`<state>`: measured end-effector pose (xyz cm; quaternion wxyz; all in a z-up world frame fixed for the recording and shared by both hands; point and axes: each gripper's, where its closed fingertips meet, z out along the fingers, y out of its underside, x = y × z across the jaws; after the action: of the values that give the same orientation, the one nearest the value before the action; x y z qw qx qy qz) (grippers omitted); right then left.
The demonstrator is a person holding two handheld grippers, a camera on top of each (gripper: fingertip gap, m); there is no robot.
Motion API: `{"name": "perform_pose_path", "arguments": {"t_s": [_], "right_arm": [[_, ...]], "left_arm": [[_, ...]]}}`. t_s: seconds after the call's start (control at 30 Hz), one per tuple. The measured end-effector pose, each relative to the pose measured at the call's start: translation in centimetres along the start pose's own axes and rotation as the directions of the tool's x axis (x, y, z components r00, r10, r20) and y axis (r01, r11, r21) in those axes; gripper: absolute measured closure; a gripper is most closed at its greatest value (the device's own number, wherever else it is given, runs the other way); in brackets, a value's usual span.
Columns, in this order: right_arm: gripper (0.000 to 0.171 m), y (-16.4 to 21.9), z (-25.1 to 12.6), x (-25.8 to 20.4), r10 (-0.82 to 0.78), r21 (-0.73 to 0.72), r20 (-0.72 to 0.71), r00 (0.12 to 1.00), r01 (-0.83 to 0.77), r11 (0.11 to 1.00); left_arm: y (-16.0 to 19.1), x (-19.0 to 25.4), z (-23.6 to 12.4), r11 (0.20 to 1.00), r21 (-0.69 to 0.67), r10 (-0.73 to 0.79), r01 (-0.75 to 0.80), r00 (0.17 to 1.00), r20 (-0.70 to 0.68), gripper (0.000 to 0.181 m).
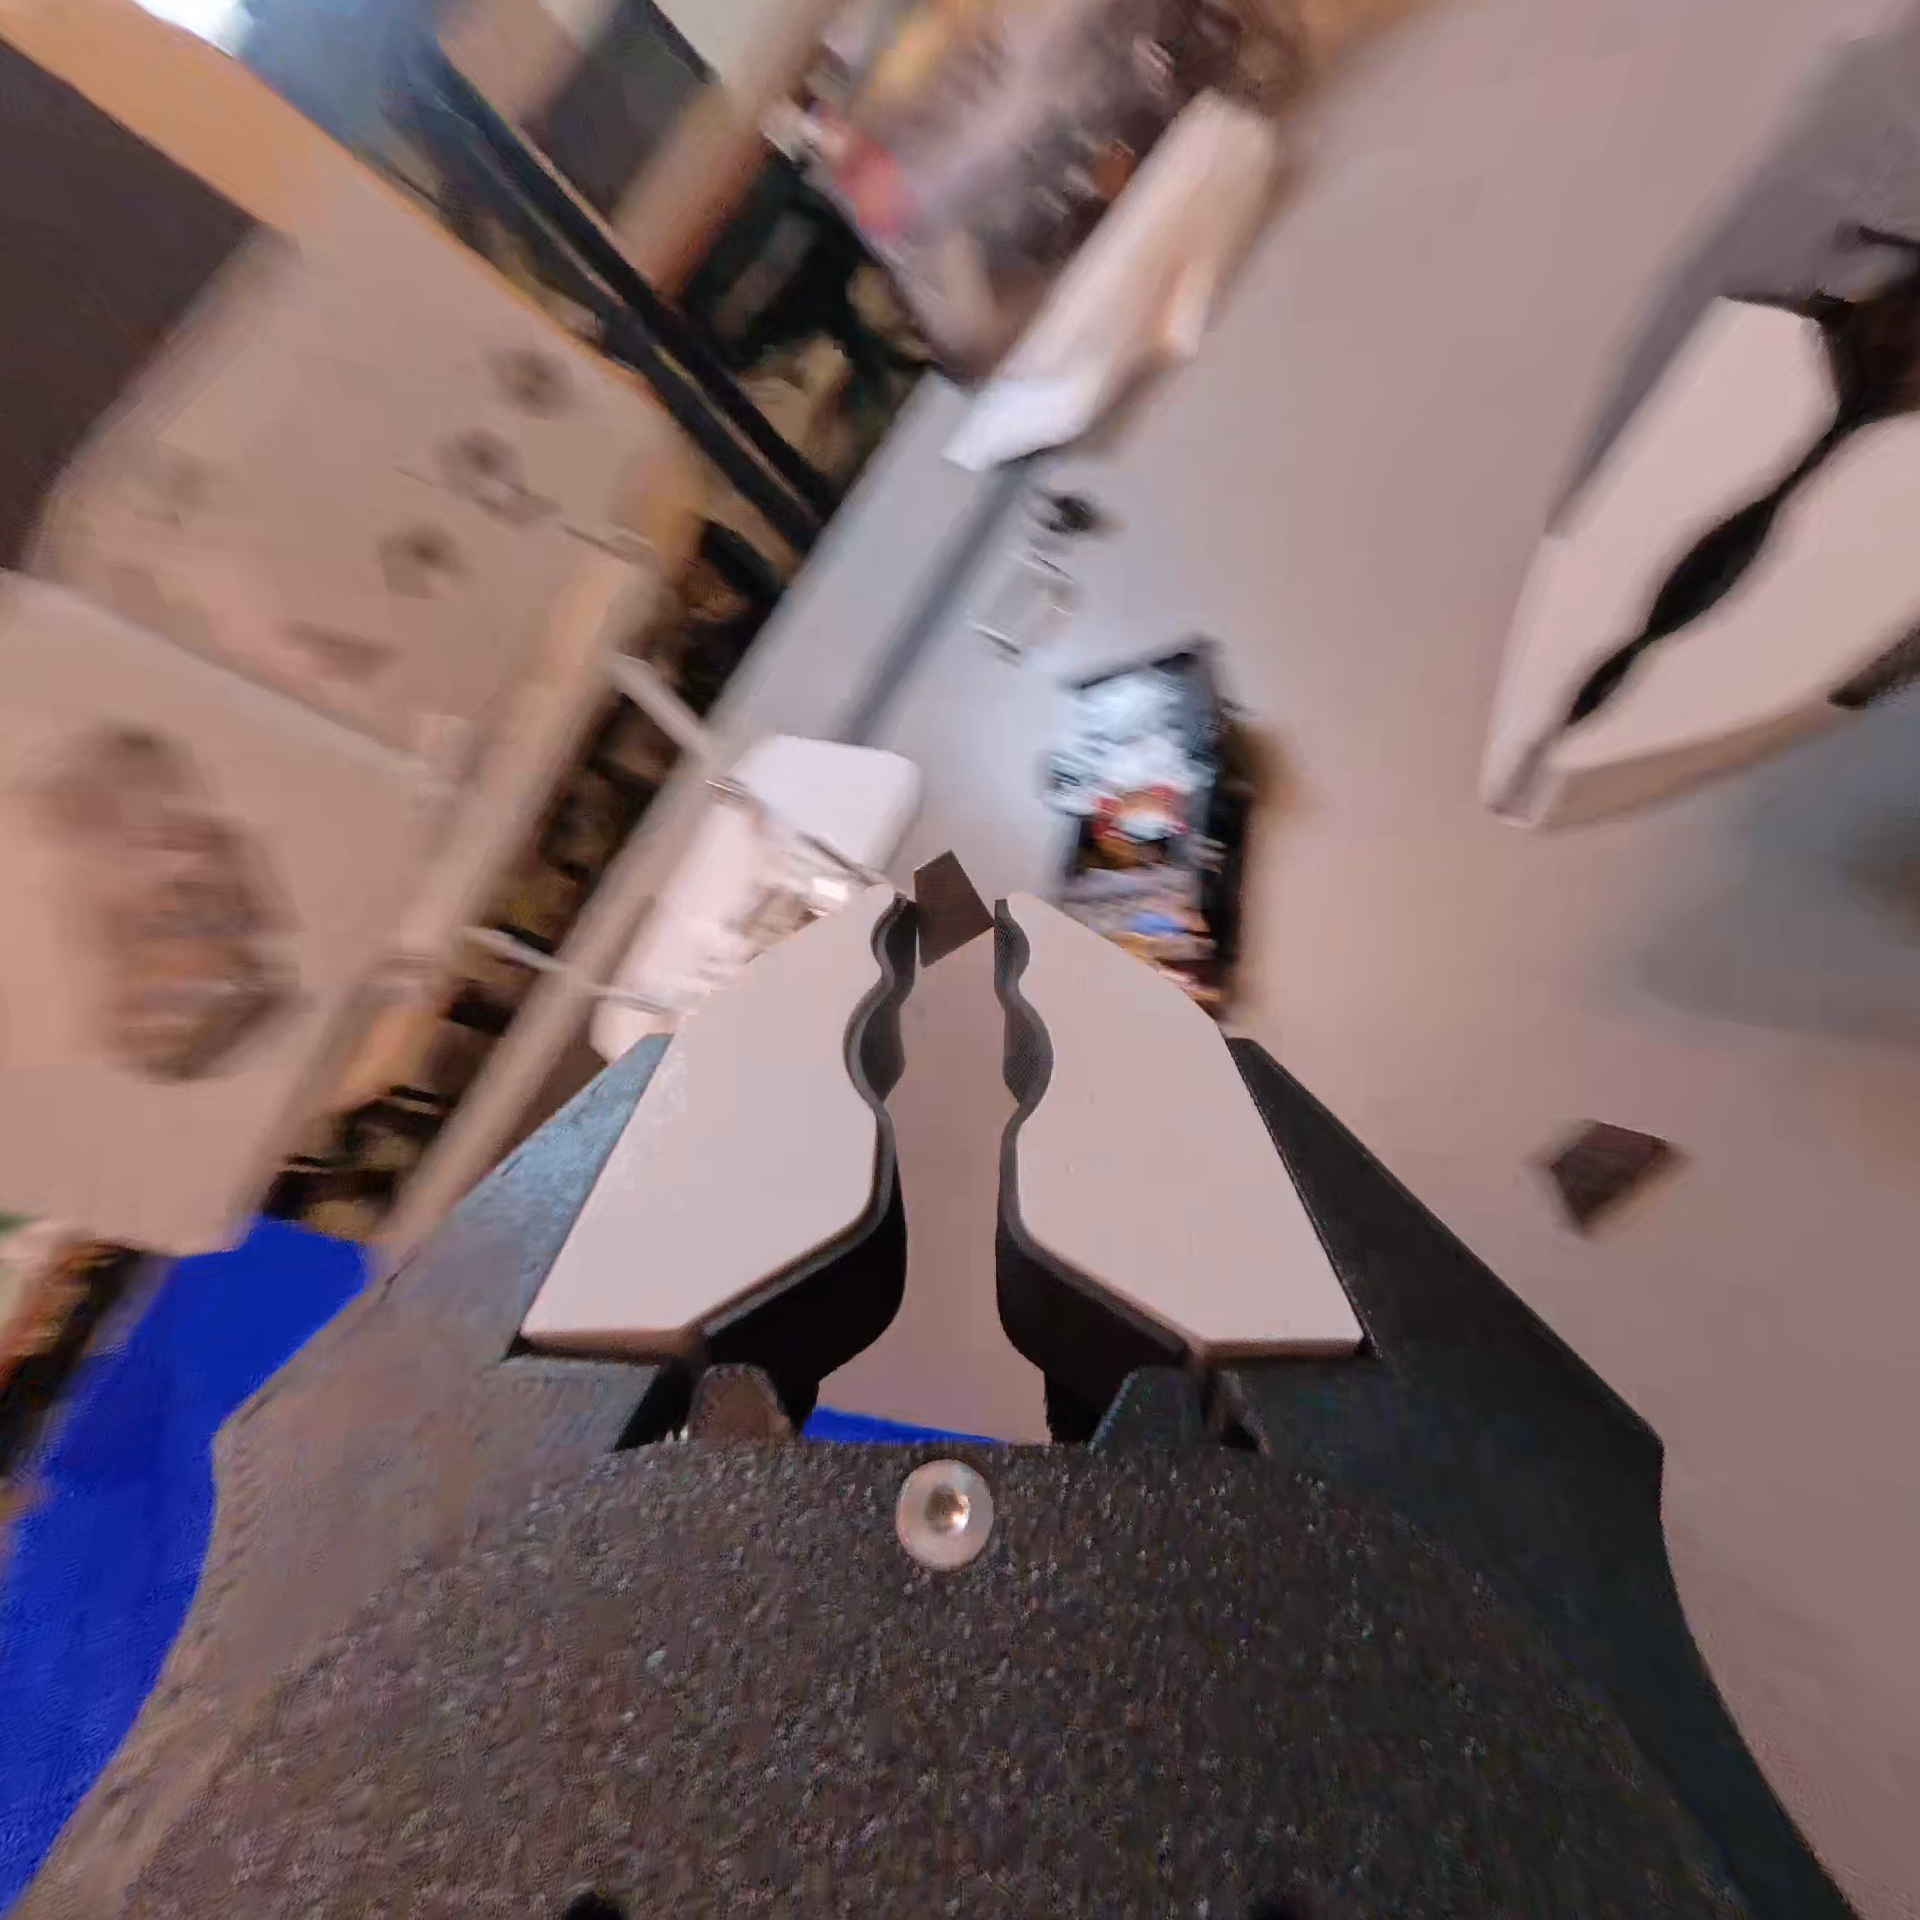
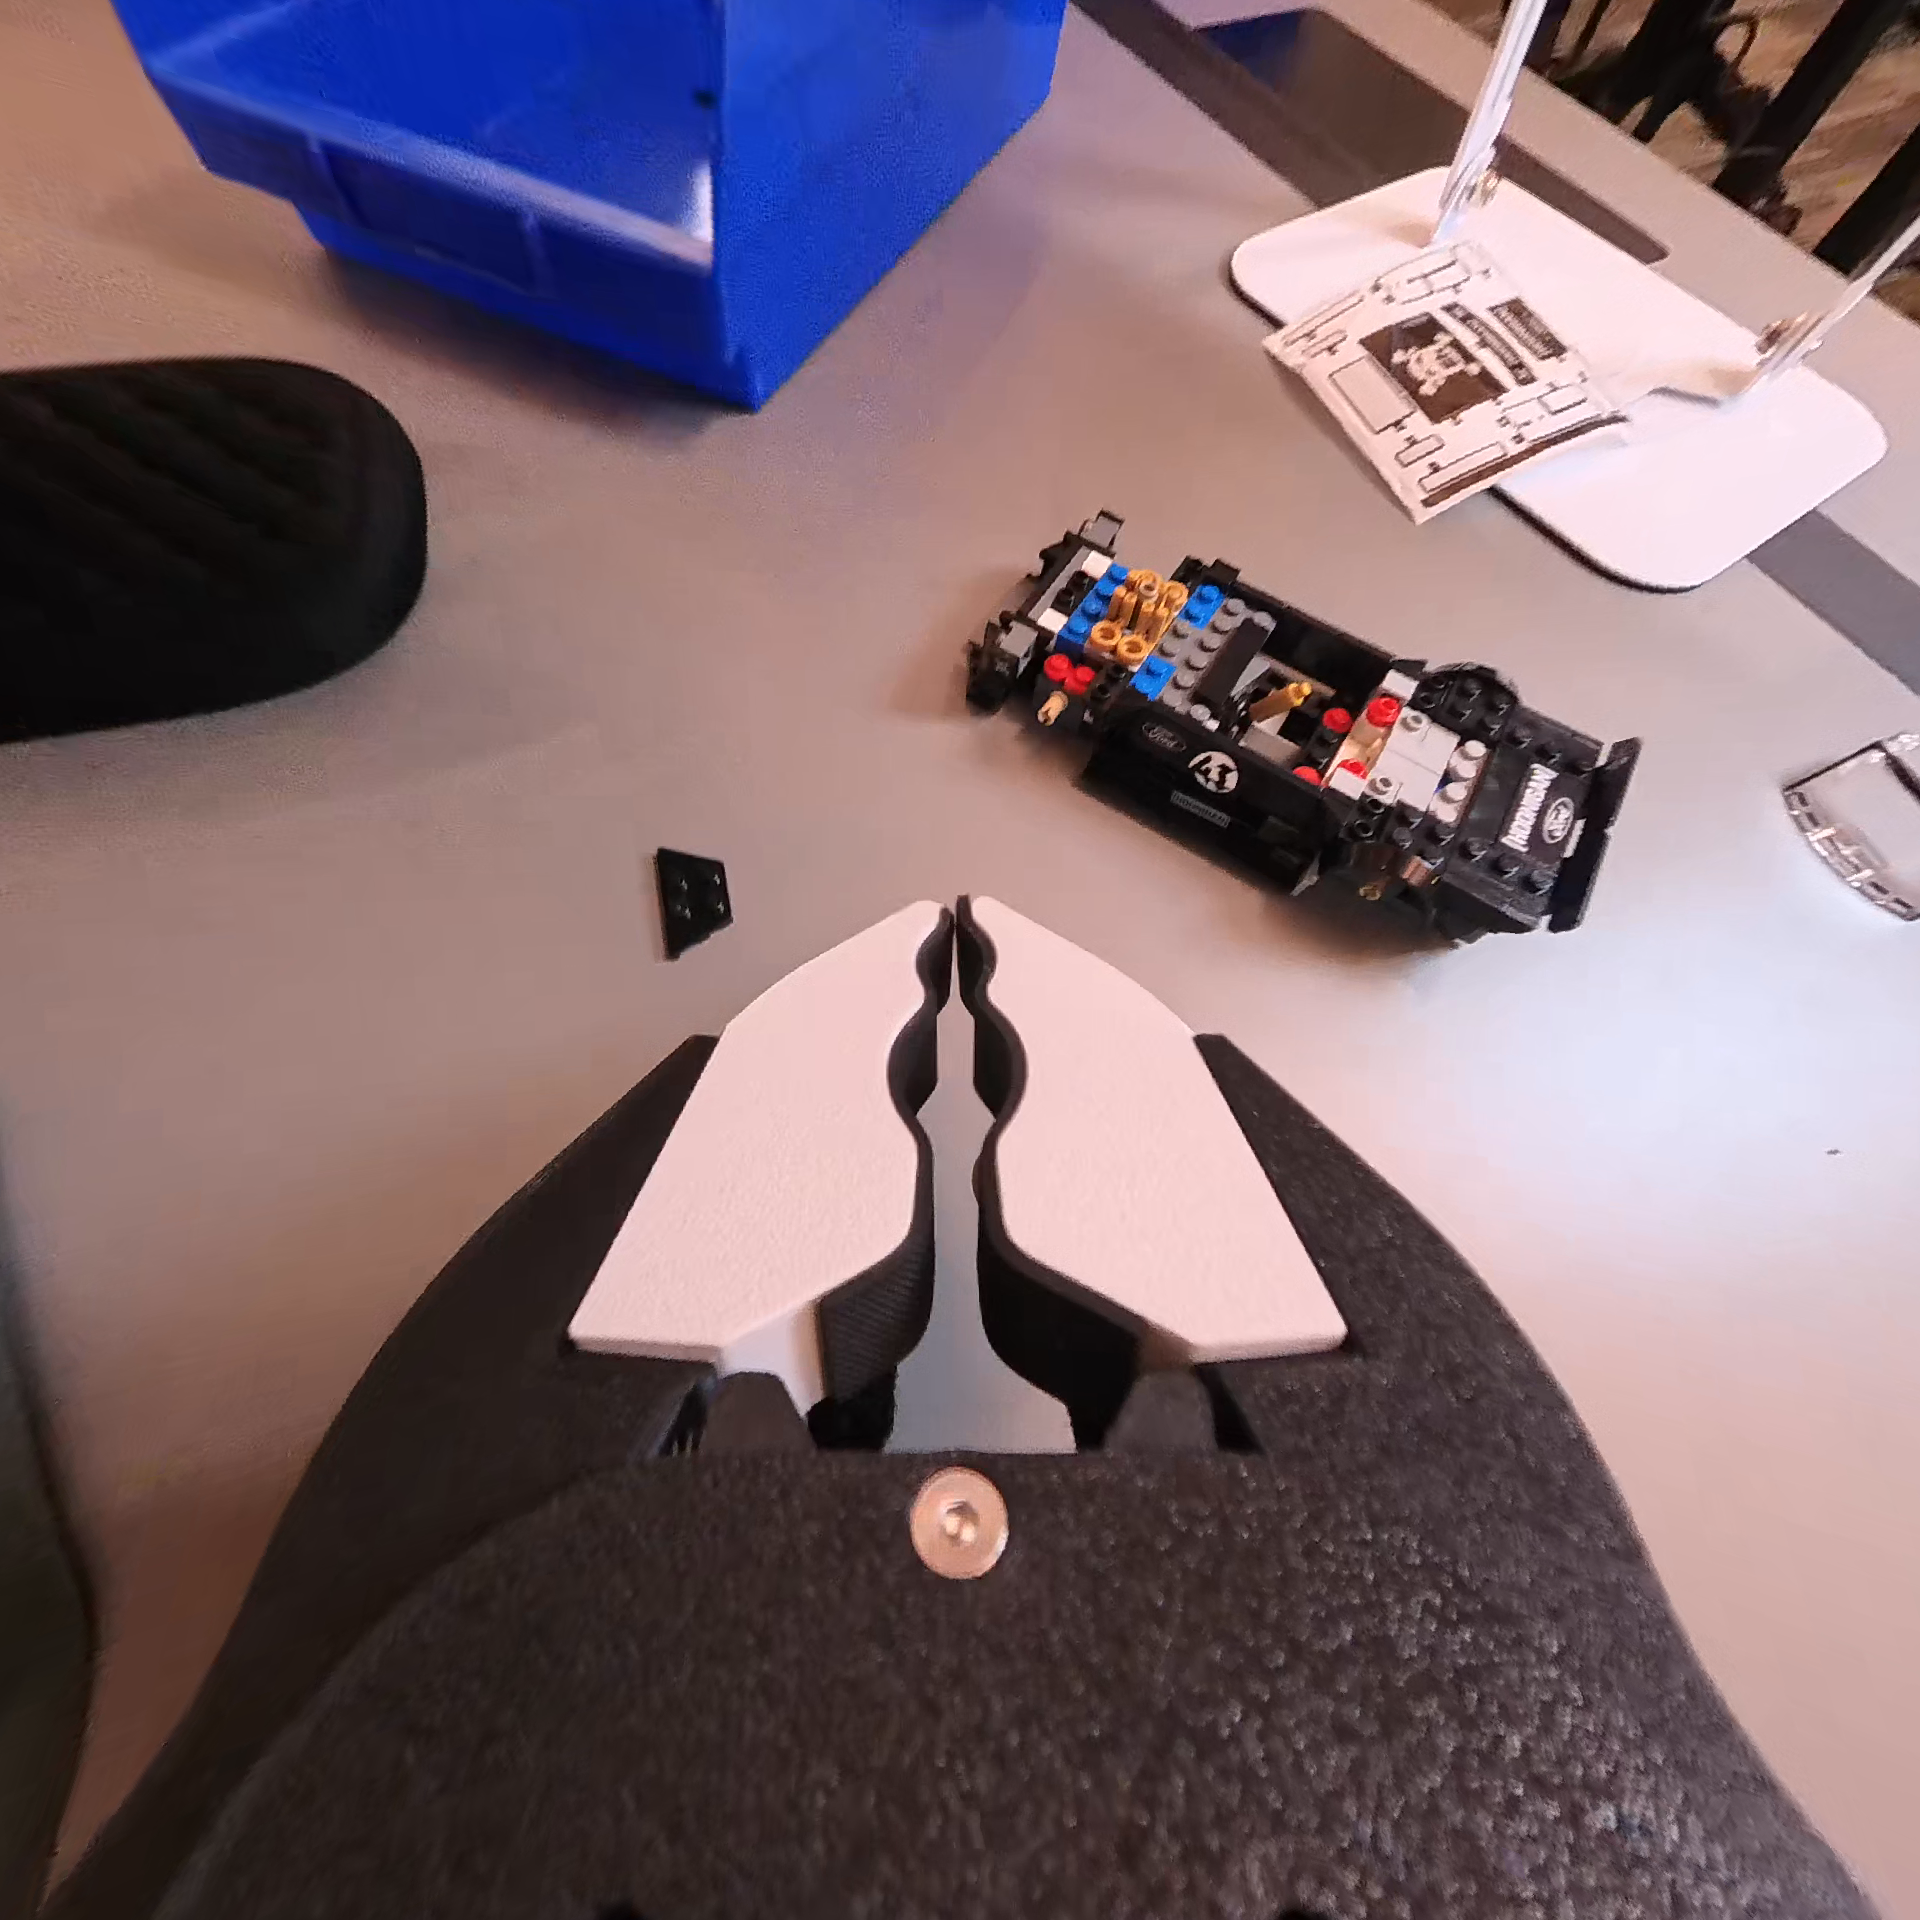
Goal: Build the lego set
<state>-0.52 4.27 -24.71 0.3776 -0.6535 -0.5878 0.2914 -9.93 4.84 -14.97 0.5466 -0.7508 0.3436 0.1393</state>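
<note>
The left wrist view is tilted and motion-blurred. My left gripper (image 1: 954,914) is shut on a small black lego piece (image 1: 948,906) pinched at its fingertips, lifted above the grey table. A partly built black lego car (image 2: 1299,727) with blue, red and gold parts lies on the table; it shows blurred in the left view (image 1: 1143,790). A black wedge plate (image 2: 694,899) lies just left of my right gripper (image 2: 954,914), which is shut and empty. The plate (image 1: 1610,1169) and the right gripper (image 1: 1662,634) also show in the left view.
A blue bin (image 2: 582,156) stands at the far left. A white stand base (image 2: 1714,468) with a clear holder and a printed sheet (image 2: 1434,384) is at the far right. A clear part (image 2: 1860,821) lies at the right edge. A black rounded body (image 2: 187,540) is at the left.
</note>
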Motion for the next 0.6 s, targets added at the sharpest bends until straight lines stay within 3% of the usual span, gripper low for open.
{"name": "perform_pose_path", "arguments": {"t_s": [0.07,0.2,0.33,0.6], "right_arm": [[0.171,-0.5,-0.2,0.2,-0.004,0.024,-0.017,1.0,0.004,1.0],[0.171,-2.1,-0.4,0.3,0.014,0.092,-0.027,1.0,-0.012,0.996],[0.171,-4.2,-0.4,0.5,0.031,0.157,-0.035,0.999,-0.025,0.987],[0.171,-6.1,0.6,1.9,0.042,0.211,-0.086,0.995,-0.022,0.977]], "left_arm": [[-1.2,-5.5,-1.7,0.998,0.055,0.032,-0.039,0.99,0.137,0.167],[-1.4,-13.7,-2.8,0.985,0.107,0.102,-0.136,0.956,0.274,0.167],[0.3,-19.1,-1.4,0.969,0.121,0.17,-0.213,0.941,0.292,0.167],[4.5,-28.3,2.2,0.973,0.015,0.214,-0.232,0.921,0.327,0.167]]}}
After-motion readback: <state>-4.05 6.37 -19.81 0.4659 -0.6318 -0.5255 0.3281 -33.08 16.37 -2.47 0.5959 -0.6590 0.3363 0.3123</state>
